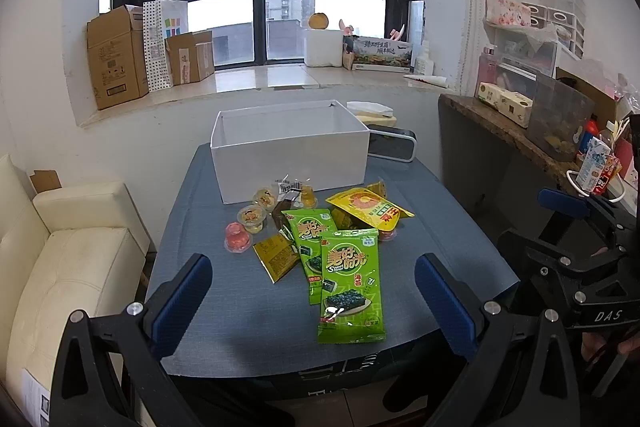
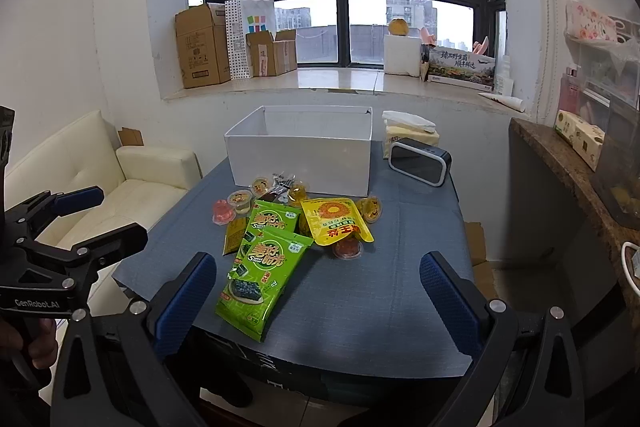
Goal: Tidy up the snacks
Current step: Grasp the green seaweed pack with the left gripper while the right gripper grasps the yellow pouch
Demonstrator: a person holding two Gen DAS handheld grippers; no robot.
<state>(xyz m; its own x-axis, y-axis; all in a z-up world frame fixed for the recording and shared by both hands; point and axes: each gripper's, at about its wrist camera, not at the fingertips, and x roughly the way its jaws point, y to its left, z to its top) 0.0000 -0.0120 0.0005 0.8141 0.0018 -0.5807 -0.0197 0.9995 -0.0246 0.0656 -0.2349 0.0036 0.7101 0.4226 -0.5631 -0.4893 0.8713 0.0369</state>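
An open white box (image 1: 292, 151) (image 2: 300, 155) stands at the far side of a blue-grey table (image 1: 240, 327) (image 2: 400, 287). In front of it lies a pile of snacks: two green seaweed packs (image 1: 350, 287) (image 2: 264, 275), a yellow pouch (image 1: 368, 207) (image 2: 334, 221), a small gold packet (image 1: 276, 255), and several jelly cups (image 1: 250, 217) (image 2: 240, 201). My left gripper (image 1: 312, 299) is open and empty, near the table's front edge with the nearest green pack between its fingers' line. My right gripper (image 2: 316, 299) is open and empty, just right of that pack.
A black-and-silver speaker (image 1: 392, 143) (image 2: 420, 161) and a tissue pack (image 2: 408, 131) sit right of the box. A cream sofa (image 1: 68, 259) stands left of the table. A cluttered counter (image 1: 540, 131) is on the right. Cardboard boxes (image 1: 116, 59) line the windowsill.
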